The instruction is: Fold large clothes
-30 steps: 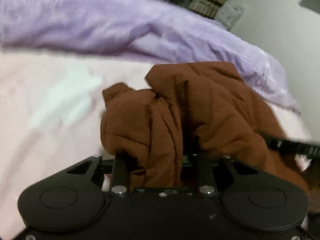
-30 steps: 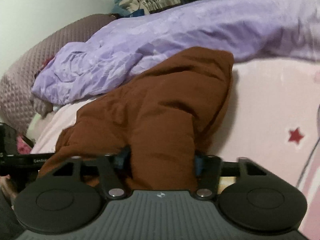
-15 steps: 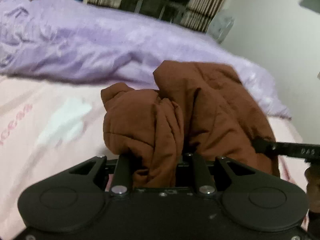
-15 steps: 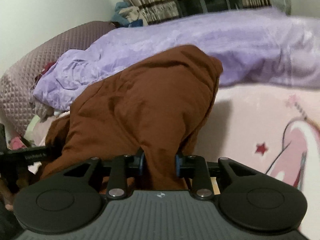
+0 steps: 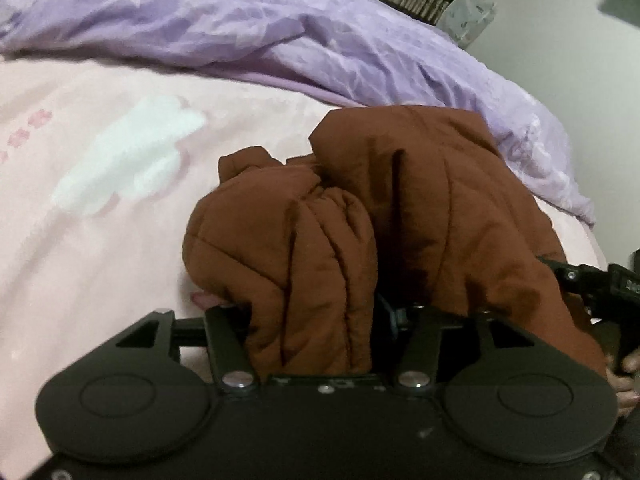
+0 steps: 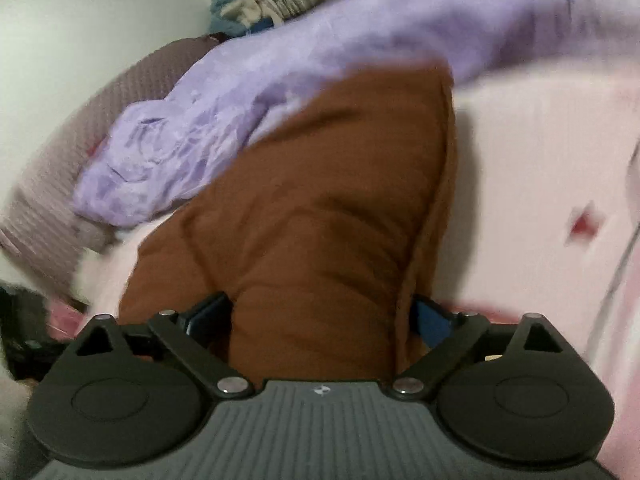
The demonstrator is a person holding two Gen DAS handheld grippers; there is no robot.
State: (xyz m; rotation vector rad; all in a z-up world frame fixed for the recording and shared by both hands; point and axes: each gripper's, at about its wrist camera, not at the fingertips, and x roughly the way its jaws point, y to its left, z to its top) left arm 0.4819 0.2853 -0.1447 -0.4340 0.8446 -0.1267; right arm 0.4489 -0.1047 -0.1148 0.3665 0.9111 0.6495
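A brown padded jacket [image 5: 400, 200] lies bunched on the pink bed sheet [image 5: 100, 220]. In the left wrist view a thick fold of it runs down between the fingers of my left gripper [image 5: 320, 312]. The jaws are opening, and a dark gap shows beside the right finger. In the right wrist view the jacket [image 6: 320, 200] fills the space between the blue pads of my right gripper [image 6: 320, 312]. Its jaws are opening wide, and the pads stand at the cloth's sides without squeezing it. The right gripper's black body [image 5: 592, 280] also pokes into the left view's right edge.
A crumpled purple duvet [image 5: 280, 20] lies across the far side of the bed, just behind the jacket. A mauve quilted headboard [image 6: 48, 184] stands at the left of the right wrist view. Curtains and a white wall are beyond. A hand [image 5: 628, 364] shows at the lower right.
Both grippers pinched folds of the jacket tightly half a second ago; now both sets of jaws have spread apart. Both views have dipped toward the bed.
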